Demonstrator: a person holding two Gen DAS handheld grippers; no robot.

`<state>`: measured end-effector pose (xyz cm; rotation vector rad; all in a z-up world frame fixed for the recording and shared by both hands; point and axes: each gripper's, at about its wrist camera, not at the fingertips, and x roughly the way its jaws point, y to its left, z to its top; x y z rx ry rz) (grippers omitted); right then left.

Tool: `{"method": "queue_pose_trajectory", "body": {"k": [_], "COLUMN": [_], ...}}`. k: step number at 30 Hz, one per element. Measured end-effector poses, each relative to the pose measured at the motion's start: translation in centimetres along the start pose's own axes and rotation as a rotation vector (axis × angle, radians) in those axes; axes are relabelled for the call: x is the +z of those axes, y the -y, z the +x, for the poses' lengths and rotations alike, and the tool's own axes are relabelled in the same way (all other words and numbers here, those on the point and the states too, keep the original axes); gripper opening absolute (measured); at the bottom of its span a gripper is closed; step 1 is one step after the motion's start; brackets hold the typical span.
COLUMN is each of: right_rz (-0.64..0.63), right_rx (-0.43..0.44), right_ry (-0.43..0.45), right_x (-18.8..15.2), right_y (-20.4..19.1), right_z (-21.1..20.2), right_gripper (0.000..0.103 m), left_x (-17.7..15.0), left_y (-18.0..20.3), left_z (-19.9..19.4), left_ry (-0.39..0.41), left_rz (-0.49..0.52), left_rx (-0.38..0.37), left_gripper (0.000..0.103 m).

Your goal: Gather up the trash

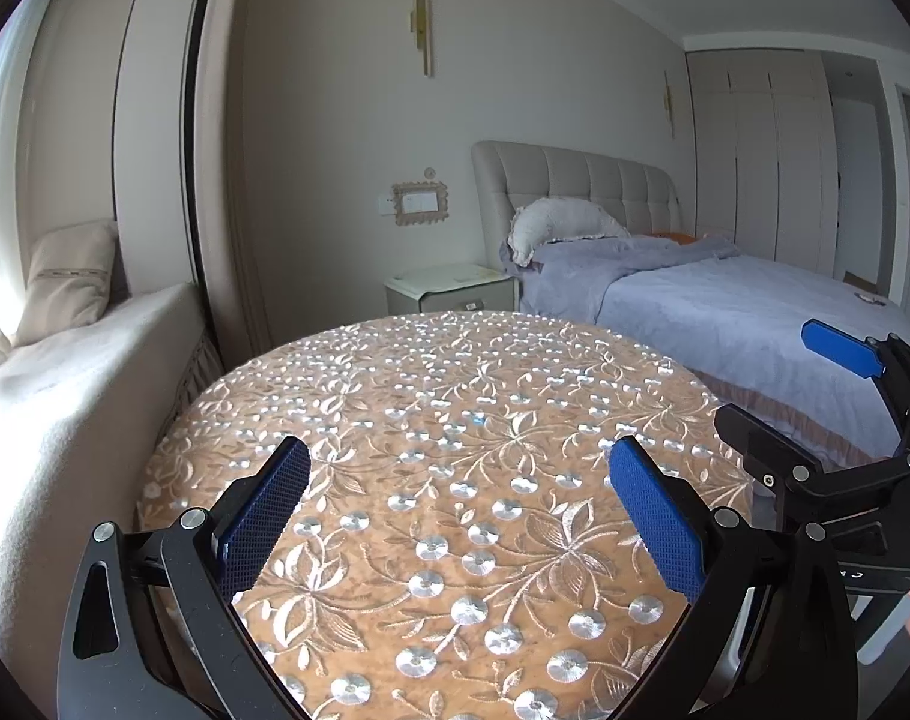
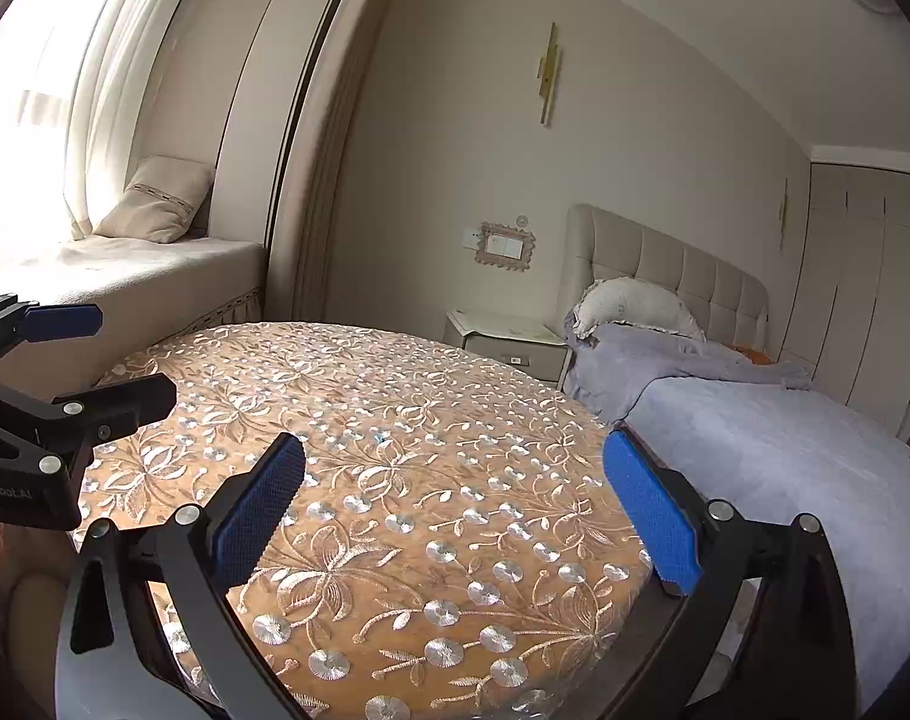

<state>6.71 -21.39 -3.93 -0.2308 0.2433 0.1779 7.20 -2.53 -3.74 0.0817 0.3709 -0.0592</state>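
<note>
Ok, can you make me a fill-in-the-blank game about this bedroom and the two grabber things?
1. The round table wears a cloth stitched with ____.
2. Both the left gripper and the right gripper have their jaws ____.
3. The fingers carry pads coloured ____.
4. The bed has a blanket coloured ____.

Missing words: flowers; open; blue; purple.

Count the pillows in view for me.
2: a beige pillow leaning on the window seat, and a white pillow at the head of the bed. Bedding may hide others.
</note>
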Motion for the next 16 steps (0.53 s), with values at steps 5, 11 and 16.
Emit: {"method": "queue_pose_trajectory", "body": {"k": [5, 11, 16], "right_rz": [0.001, -0.004, -0.005], "right_rx": [0.002, 0.002, 0.001], "right_ry": [0.003, 0.009, 0.011], "right_x": [0.09, 0.23, 0.27], "right_y": [0.11, -0.03, -0.08], "right_z": [-0.05, -0.08, -0.05], "right_gripper": [0.099, 0.099, 0.099], "left_x": [-0.01, 0.02, 0.26], "left_y": [0.01, 0.03, 0.16], "left_z": [-0.25, -0.36, -0.43], "left_ry": [0.006, 0.009, 0.015], "left_rz": [0.0, 0.005, 0.023], "left_rx": [0.005, 0.015, 0.026], "left_gripper": [0.098, 0.098, 0.098]}}
